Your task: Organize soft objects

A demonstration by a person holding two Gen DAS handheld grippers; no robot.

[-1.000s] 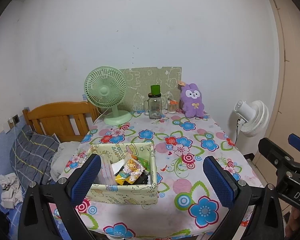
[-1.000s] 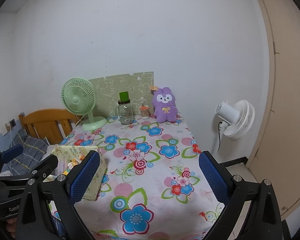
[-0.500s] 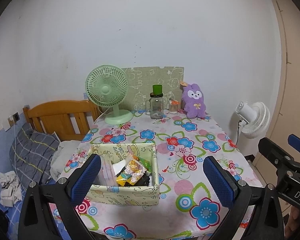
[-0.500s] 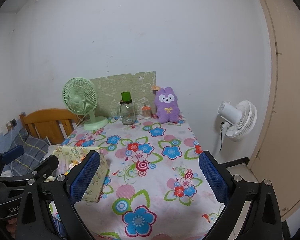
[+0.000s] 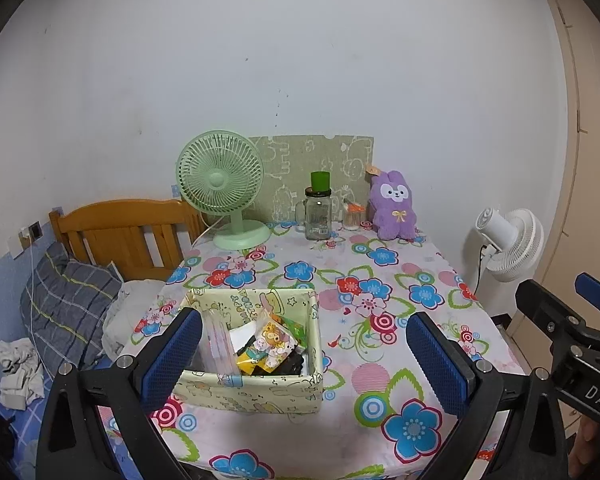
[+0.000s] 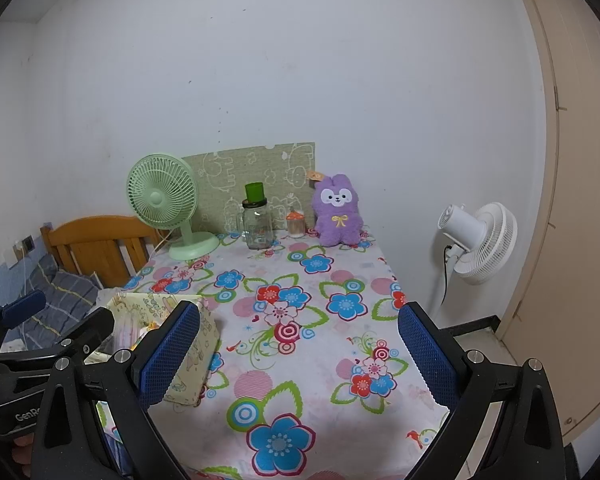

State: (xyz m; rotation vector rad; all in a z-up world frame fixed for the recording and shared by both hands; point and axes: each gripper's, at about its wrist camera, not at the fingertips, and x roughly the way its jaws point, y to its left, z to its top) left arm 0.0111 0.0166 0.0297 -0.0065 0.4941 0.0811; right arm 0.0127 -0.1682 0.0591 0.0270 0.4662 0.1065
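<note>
A purple plush rabbit (image 5: 393,207) (image 6: 338,211) sits upright at the table's far edge against the wall. A pale green fabric box (image 5: 256,394) (image 6: 188,368) stands near the table's front left, holding packets and small items. My left gripper (image 5: 306,356) is open and empty, its jaws wide apart, above the box's front. My right gripper (image 6: 296,356) is open and empty over the table's front, right of the box. The right gripper also shows at the right edge of the left wrist view (image 5: 572,320).
A green desk fan (image 5: 224,192), a glass jar with a green lid (image 5: 319,210) and a small jar (image 5: 353,216) stand at the back. A white fan (image 5: 508,240) stands right of the floral table (image 5: 380,280). A wooden bed with bedding (image 5: 72,296) is on the left.
Both views have shifted slightly: the table's objects sit a little lower and to the right in frame. Both grippers stay wide open and empty.
</note>
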